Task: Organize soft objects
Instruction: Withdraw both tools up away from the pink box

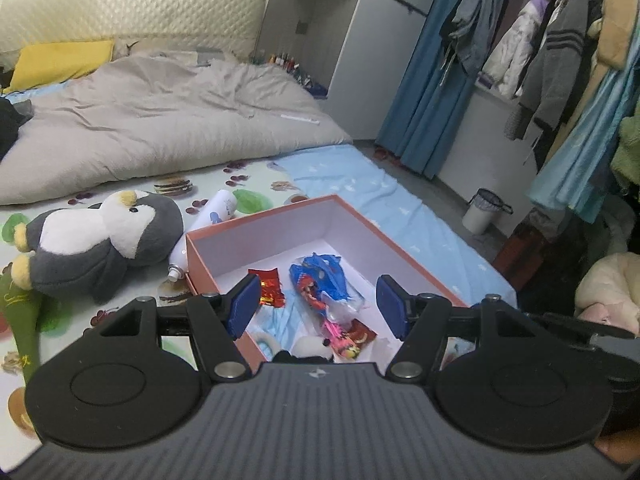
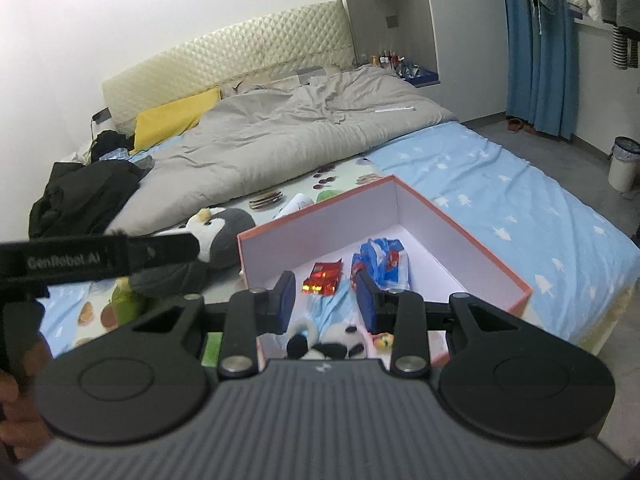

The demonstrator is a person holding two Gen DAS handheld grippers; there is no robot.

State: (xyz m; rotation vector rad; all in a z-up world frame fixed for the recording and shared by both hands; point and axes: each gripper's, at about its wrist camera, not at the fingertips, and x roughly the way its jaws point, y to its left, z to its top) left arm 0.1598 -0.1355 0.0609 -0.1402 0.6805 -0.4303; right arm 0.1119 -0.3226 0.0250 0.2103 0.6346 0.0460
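Both the left gripper [image 1: 316,306] and right gripper [image 2: 325,300] hover spread, holding nothing, over the box [image 1: 404,244]; penguin plush [image 1: 104,240] lies left of your left jaws on the bed; light, squashy; pinch its belly.

Left wrist view: looks forward and down along its fingers from above the near end of the open box [image 1: 280,216], close over it; faces across the bed toward the headboard [image 1: 132,8], clothes rack [image 1: 560,40] at right.

Right wrist view: also above the box's [image 2: 460,220] near end, close, aimed toward the headboard [image 2: 224,60]; seemingly a bit further right, since the plush penguin [image 2: 224,228] sits more behind the box wall.

Shared: box interior, penguin [image 1: 104,240], grey duvet [image 1: 160,120], bin [image 2: 624,164].
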